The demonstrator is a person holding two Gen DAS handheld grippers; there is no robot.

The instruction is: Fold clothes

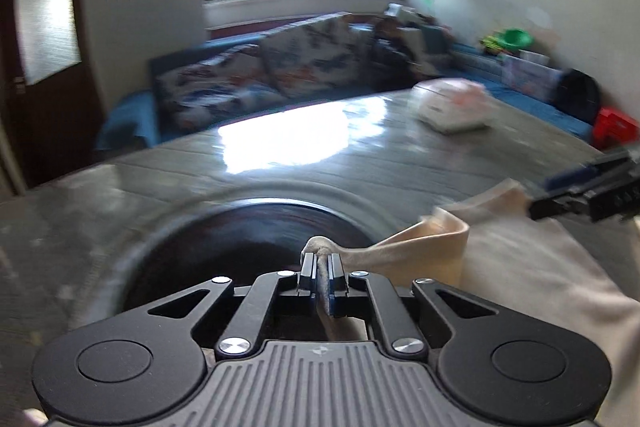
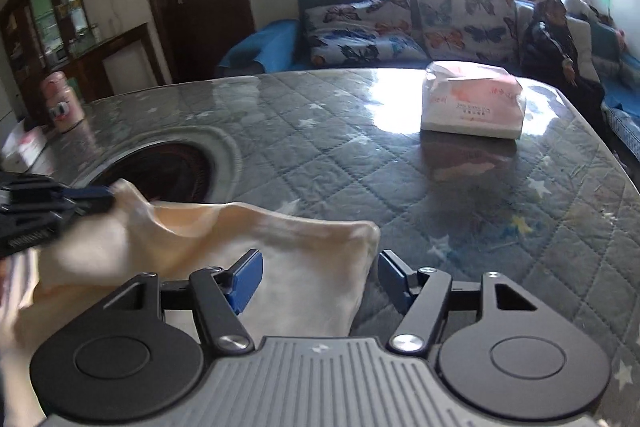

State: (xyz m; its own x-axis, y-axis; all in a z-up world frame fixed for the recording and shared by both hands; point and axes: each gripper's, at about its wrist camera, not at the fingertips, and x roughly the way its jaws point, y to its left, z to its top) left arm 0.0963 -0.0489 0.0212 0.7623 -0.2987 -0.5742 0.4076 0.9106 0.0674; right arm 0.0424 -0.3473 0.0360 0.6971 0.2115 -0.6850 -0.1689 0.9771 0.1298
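While the left gripper [image 1: 320, 263] has its jaws pressed together on a bunched edge of the cream garment [image 1: 520, 267], the cloth stretches from that pinch off to the right and lies over the near edge of the table [image 1: 280, 171]. The right gripper [image 2: 320, 277] stands with its blue pads [image 2: 248, 277] spread. A corner of the garment [image 2: 280, 267] sits between them, and neither pad clearly presses on it.

Taking the dark round opening [image 2: 172, 171] in the table as the mark, the garment lies just beside it on the near side. Beyond the opening the quilted, glossy cover runs bare up to a white packet [image 2: 472, 103] near the far edge. Past that edge stands a sofa with butterfly cushions [image 2: 400, 27]. A pink container [image 2: 64, 103] stands near the table's left rim.
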